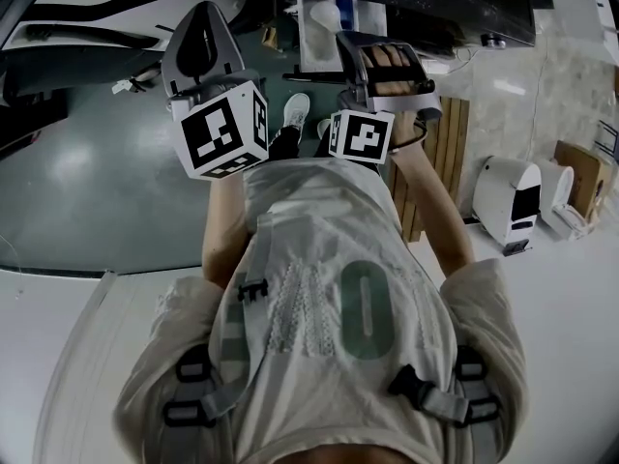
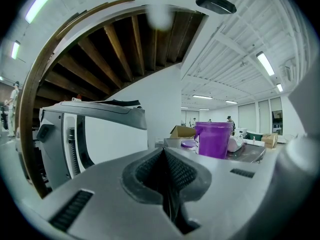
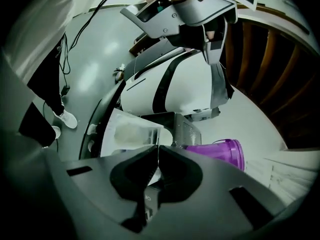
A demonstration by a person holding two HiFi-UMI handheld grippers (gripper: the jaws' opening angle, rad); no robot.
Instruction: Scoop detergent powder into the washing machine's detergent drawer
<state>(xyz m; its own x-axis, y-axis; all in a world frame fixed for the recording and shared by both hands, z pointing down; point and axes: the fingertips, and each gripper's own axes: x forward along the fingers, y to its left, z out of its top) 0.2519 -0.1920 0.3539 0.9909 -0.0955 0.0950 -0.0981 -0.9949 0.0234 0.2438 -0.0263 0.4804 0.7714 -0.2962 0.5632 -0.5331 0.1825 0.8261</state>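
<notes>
Scooping hasn't started imo: left gripper (image 2: pixel 164 154) and right gripper (image 3: pixel 157 149) both pinched together, empty. Next, one needs opening for the purple cup (image 2: pixel 214 140) on the grey top (image 2: pixel 250 154).

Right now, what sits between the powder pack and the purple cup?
A dark box, shown in the right gripper view, stands between the clear powder pack and the purple cup.

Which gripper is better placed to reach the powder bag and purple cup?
Probably the right gripper: shut and empty, it looks down on the powder bag and purple cup beyond its jaws. The left gripper, also shut, points level across the room.
</notes>
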